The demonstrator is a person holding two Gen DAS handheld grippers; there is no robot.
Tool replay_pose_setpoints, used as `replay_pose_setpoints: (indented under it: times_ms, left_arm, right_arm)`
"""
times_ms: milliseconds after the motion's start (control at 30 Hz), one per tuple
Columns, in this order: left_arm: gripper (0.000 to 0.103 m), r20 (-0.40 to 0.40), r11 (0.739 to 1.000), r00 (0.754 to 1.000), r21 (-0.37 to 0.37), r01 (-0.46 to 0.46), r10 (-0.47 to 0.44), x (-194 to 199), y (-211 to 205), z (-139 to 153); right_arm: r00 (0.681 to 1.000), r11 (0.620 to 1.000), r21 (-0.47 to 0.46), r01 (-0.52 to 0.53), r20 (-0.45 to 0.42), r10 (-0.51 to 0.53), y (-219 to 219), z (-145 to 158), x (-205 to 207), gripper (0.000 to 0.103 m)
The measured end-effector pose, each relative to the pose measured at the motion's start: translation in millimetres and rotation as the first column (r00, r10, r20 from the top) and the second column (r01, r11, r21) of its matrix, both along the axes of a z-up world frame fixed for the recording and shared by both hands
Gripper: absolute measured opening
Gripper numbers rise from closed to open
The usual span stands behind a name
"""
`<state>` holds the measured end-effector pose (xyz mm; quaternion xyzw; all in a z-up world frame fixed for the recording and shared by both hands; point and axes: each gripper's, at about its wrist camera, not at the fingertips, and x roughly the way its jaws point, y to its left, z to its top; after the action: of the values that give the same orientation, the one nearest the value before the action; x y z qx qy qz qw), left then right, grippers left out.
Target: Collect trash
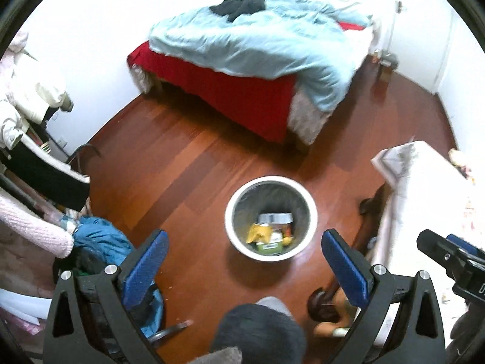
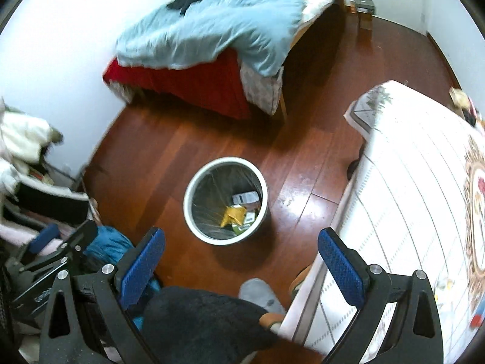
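Two grippers are in view, both with jaws spread wide and nothing between them.

Far left: a heap of clothing (image 1: 27, 103) and a blue garment (image 1: 97, 236) lie on the floor just beside the left gripper (image 1: 244, 267). Risk: a low sweep on that side could snag fabric on a finger and drag it, or the garment could be taken for refuse.

Centre: the waste bin (image 1: 312, 212) stands upright on the wooden floor (image 1: 169, 163), ahead of both grippers and apart from the bed (image 1: 242, 48). It already holds a yellow wrapper (image 1: 259, 232), a grey-lidded container (image 1: 275, 217) and green packaging. No loose trash is clearly visible on the floor in either view, so the next target cannot be named. Risk: the bin looks light; a finger striking its rim could tip it and spill the contents. The liner, if caught by a pad, could pull out.

Below centre: the person's slippered foot (image 2: 260, 294) sits close to the bin, a second way it could be knocked.

Right: the right gripper (image 2: 241, 265) hangs beside a patterned table top (image 2: 418, 200). Small items at its far edge are too blurred to identify; grabbing them unverified risks discarding something kept. Both views show motion blur, so aim is uncertain.
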<state>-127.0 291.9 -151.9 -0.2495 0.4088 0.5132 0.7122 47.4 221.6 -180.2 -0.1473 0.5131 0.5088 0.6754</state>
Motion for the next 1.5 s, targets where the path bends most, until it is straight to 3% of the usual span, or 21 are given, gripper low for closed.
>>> replay_pose_setpoints:
  times_ms: [167,300,467,567,700,800,867,900,1000,1100,1267,1367,1500]
  left_arm:
    - [0.103,0.026,0.993,0.993,0.000,0.114,-0.114,58,-49,8]
    - [0.103,0.036,0.967,0.970,-0.078,0.242,-0.240,122,-96,-14]
    - [0.103,0.026,0.897,0.915,-0.187,0.400,-0.402,215,-163,-58]
    - [0.103,0.024,0.855,0.888,-0.257,0.449,-0.459,257,-192,-85]
    - [0.103,0.014,0.788,0.851,-0.371,0.491,-0.524,308,-227,-128]
    - [0.102,-0.007,0.759,0.833,-0.417,0.501,-0.553,336,-244,-154]
    - [0.099,-0.015,0.754,0.827,-0.422,0.504,-0.562,347,-247,-163]
    - [0.087,-0.026,0.755,0.825,-0.420,0.503,-0.564,353,-248,-167]
    - [0.062,-0.042,0.757,0.822,-0.419,0.501,-0.567,362,-247,-175]
    - [0.048,-0.044,0.756,0.818,-0.413,0.508,-0.574,367,-246,-178]
    - [0.041,-0.041,0.752,0.804,-0.386,0.534,-0.593,367,-246,-177]
    - [0.041,-0.046,0.750,0.799,-0.381,0.541,-0.600,360,-244,-178]
    - [0.041,-0.047,0.746,0.790,-0.367,0.556,-0.611,348,-241,-179]
  right_arm:
    - [0.986,0.985,0.044,0.164,-0.032,-0.163,-84,23,51,0.102]
    - [0.945,0.945,0.021,0.328,-0.007,-0.328,-165,21,103,0.102]
    - [0.838,0.836,-0.077,0.544,0.002,-0.545,-275,-12,174,0.102]
    - [0.751,0.742,-0.139,0.656,0.020,-0.660,-342,-40,215,0.102]
    - [0.669,0.652,-0.195,0.733,0.035,-0.742,-398,-74,255,0.102]
    - [0.632,0.611,-0.222,0.760,0.036,-0.774,-423,-99,280,0.101]
    - [0.617,0.595,-0.228,0.771,0.035,-0.786,-433,-112,291,0.101]
    - [0.608,0.586,-0.229,0.777,0.036,-0.793,-436,-117,295,0.101]
    - [0.609,0.586,-0.235,0.775,0.035,-0.792,-438,-135,308,0.098]
    - [0.633,0.610,-0.236,0.757,0.029,-0.774,-429,-149,317,0.084]
    - [0.700,0.674,-0.242,0.698,0.037,-0.713,-411,-155,310,0.055]
    - [0.744,0.721,-0.254,0.645,-0.007,-0.668,-399,-154,290,0.055]
    - [0.785,0.757,-0.283,0.589,-0.021,-0.619,-383,-158,264,0.055]
